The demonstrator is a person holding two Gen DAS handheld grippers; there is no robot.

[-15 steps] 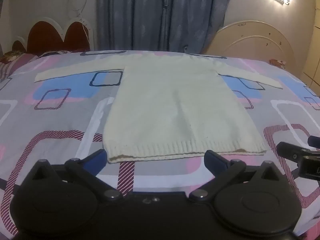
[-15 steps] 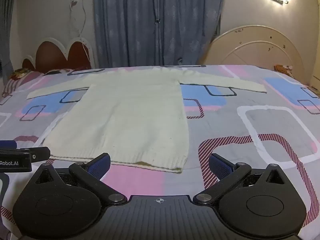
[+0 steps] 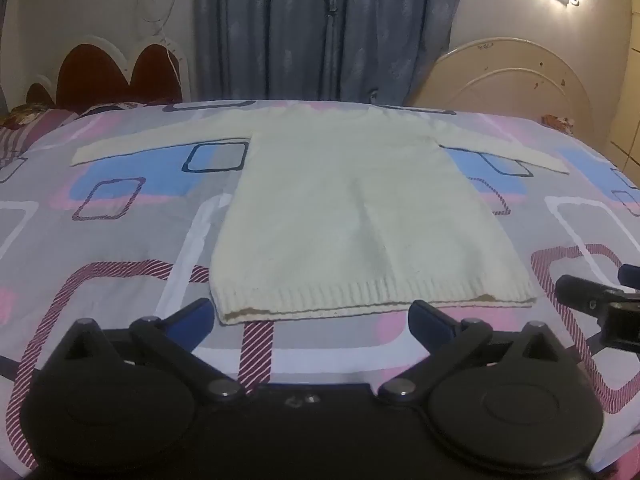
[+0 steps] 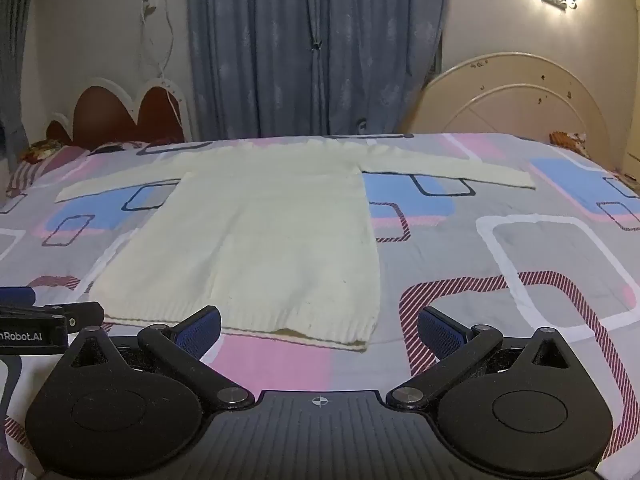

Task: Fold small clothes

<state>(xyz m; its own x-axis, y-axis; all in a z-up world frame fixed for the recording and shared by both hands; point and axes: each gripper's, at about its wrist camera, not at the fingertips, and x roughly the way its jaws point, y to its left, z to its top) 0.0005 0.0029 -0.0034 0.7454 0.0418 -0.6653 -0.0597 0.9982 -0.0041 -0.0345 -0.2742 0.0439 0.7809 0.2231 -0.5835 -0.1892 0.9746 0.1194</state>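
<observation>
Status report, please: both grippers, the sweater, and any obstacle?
Left gripper and right gripper open, holding nothing. Cream sweater flat on bedsheet, sleeves spread, unfolded. Nothing lies on it.

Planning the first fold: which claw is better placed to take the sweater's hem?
Left, marginally. The left claw sits open facing the sweater hem's middle; the right claw is open off its right corner.
</observation>
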